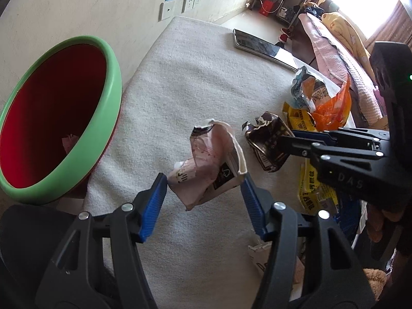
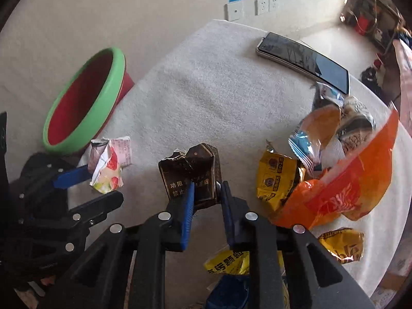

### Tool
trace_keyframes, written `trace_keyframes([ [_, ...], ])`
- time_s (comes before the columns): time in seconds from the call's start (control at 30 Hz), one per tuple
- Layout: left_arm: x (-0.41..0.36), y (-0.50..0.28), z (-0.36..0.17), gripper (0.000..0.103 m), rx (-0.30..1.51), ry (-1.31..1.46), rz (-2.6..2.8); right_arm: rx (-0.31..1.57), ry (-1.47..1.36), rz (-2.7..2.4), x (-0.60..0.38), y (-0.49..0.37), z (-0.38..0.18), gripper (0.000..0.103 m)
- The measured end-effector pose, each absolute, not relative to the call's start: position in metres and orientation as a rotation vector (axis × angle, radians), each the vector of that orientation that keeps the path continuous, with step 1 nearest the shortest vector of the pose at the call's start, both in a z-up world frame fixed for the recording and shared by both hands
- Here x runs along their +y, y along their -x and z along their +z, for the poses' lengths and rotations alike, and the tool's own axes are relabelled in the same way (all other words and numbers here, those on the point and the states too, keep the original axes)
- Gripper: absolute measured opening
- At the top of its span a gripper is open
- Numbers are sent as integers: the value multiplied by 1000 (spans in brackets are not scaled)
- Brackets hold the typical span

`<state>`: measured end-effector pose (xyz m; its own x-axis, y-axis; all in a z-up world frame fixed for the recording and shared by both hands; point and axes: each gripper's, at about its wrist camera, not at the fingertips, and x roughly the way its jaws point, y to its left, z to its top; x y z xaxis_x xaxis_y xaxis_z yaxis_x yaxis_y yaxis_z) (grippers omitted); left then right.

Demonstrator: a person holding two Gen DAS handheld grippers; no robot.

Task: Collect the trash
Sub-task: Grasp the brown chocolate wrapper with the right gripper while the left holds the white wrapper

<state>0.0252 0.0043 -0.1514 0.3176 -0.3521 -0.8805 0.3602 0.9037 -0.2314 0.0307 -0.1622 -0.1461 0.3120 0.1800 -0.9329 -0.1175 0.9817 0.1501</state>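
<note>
Both tongs are engaged. Left wrist view: the left gripper [image 1: 204, 180] stands half apart with its blue pads against either flank of a crumpled pink-and-white paper carton [image 1: 209, 163], held up off the cream fabric-covered table [image 1: 193, 82]. Judged light, soft and easily crushed further; the grip across its lower body looks adequate, though a torn upper flap is no place to hold. The red plastic bin with green rim [image 1: 77, 118] lies at nine o'clock, off the table's edge, with the way to it unobstructed. The right gripper [image 1: 285, 145] enters from three o'clock. Right wrist view: the right gripper's jaws are drawn close, clamped on the lower edge of a crushed dark brown cardboard packet with gold print [image 2: 191, 177]. Judged light, moderately stiff and glossy, so liable to slip; a deeper bite would be safer. At two to four o'clock lie an orange plastic bag [image 2: 345, 190] and yellow foil wrappers [image 2: 278, 180], near but not touching the packet. A black-screened phone [image 2: 303, 60] at one o'clock is not refuse.
</note>
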Motion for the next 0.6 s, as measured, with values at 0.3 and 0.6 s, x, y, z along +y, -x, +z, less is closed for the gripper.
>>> trace_keyframes([
  [0.3, 6, -26, -152, 60, 1169, 13, -469, 1187, -4, 181, -152, -25, -131, 48],
  [0.6, 7, -26, -155, 64, 1193, 5, -461, 1215, 157, 142, -126, -26, -151, 56],
])
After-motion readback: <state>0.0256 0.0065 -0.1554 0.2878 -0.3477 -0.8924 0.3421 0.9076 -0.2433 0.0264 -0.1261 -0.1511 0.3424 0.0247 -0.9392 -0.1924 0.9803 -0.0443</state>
